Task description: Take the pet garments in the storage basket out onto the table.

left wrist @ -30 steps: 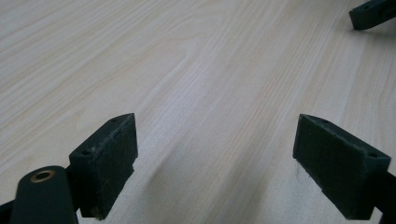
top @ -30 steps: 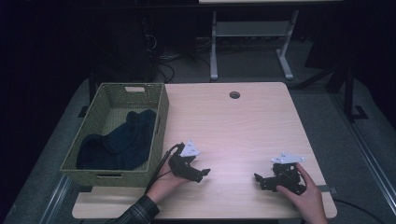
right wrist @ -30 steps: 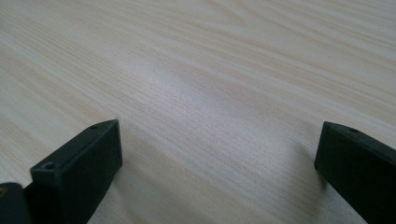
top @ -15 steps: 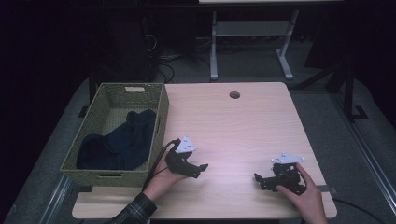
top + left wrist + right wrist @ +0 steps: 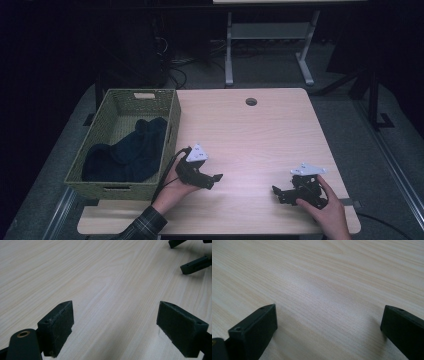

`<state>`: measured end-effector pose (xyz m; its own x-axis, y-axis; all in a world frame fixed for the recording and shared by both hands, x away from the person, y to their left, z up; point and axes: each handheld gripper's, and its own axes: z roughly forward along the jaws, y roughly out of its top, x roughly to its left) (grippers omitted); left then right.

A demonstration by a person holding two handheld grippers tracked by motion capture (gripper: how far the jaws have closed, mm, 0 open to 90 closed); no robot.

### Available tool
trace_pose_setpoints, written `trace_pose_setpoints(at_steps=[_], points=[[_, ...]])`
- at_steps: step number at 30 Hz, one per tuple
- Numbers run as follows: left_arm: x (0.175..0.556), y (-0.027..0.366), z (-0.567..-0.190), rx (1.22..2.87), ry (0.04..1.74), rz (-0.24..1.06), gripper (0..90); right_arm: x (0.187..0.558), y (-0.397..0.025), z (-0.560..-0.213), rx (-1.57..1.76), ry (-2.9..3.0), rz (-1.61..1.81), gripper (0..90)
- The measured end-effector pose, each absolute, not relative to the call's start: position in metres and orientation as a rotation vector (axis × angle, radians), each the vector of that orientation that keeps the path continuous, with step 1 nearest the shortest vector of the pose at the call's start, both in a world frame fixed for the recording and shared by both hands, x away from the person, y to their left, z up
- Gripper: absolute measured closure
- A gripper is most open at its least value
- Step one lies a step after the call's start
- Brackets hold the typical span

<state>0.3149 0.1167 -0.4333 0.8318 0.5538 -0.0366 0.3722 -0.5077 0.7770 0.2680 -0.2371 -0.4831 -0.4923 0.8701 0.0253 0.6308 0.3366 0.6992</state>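
Observation:
A green woven basket stands at the table's left, with a dark blue cloth lying inside it. Just right of the basket's near corner, my left gripper rests low over the bare wood, jaws wide apart with nothing between them. Near the front right edge my right gripper is open too, its jaws pointing left over empty wood. The right gripper's jaw tips appear at the top right of the left gripper view.
The light wooden table has a round cable hole near its far edge. A metal desk frame and cables stand on the dark floor behind. A cable trails from my left gripper along the basket.
My left gripper has drifted slightly left and back toward the basket's corner. The right gripper has stayed put.

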Motion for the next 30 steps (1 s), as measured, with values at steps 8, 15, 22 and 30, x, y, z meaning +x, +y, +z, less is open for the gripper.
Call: trace_pose_setpoints(at_steps=[8, 15, 22, 30], points=[[0.316, 0.116, -0.427, 2.157, 0.683, 0.274, 13.9, 0.268, -0.237, -0.483, 1.329, 2.253, 0.939, 0.5], [0.317, 0.116, -0.423, 2.18, 0.681, 0.272, 13.9, 0.268, -0.237, -0.483, 1.327, 2.254, 0.939, 0.5], [0.318, 0.117, -0.418, 2.171, 0.69, 0.256, 13.9, 0.268, -0.237, -0.483, 1.326, 2.254, 0.938, 0.5], [0.32, 0.118, -0.41, 2.166, 0.697, 0.246, 13.9, 0.268, -0.237, -0.483, 1.325, 2.253, 0.939, 0.5]])
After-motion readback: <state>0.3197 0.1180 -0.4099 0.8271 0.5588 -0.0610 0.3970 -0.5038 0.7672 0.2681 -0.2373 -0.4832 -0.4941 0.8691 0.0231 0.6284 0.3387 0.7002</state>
